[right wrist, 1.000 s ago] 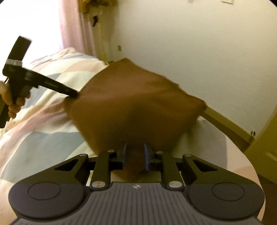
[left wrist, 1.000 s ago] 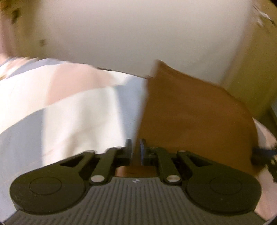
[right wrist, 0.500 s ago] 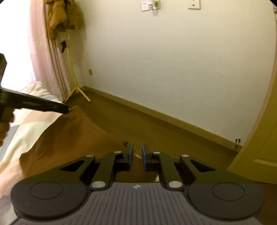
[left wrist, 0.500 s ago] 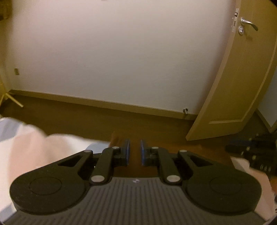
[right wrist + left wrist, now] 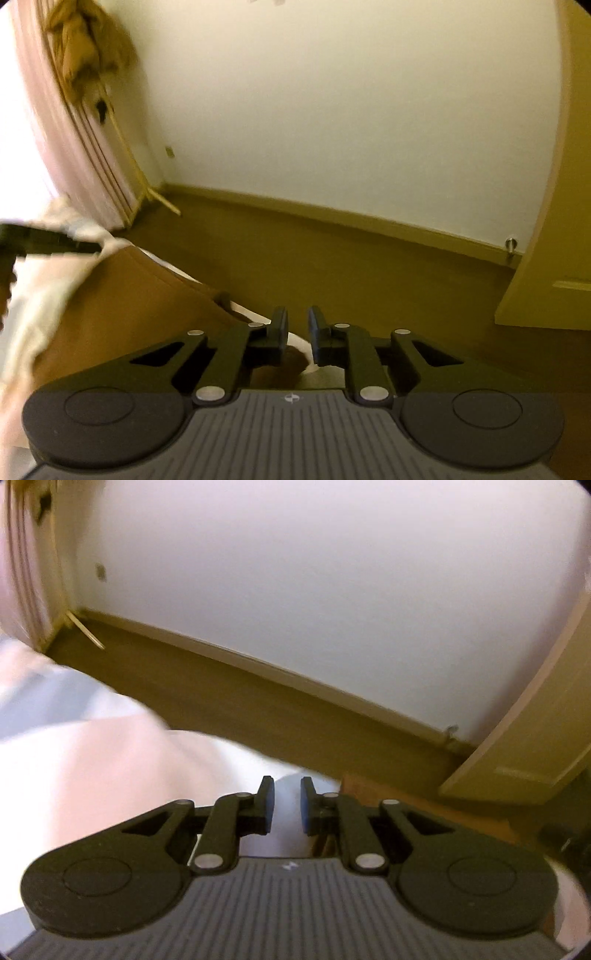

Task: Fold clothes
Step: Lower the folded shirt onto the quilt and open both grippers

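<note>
A: Room first. Pale wall point(image 5: 351, 122) far side, brown floor point(image 5: 332, 269) below it, a door point(image 5: 554, 280) at right. Curtain point(image 5: 74, 147) far left, with a tan coat point(image 5: 85, 48) hung beside it.

B: And the bed?

A: Bed point(image 5: 92, 768) fills the near left, pink and blue-grey cover, blurred. The brown garment point(image 5: 122, 306) lies on it, spread flat near the bed's far edge, its far-left corner up by the left gripper.

B: Left gripper point(image 5: 283, 800)?

A: Fingers stand a narrow gap apart, only bedcover showing between them; they have hold of nothing. From the left wrist view the garment sits just right of them.

B: Right gripper point(image 5: 297, 331)?

A: Same narrow gap, nothing clamped. The garment's near-right edge lies below its left finger; whether they touch, cannot tell.

B: Anything smaller?

A: A doorstop point(image 5: 511, 244) at the skirting beside the door.
</note>
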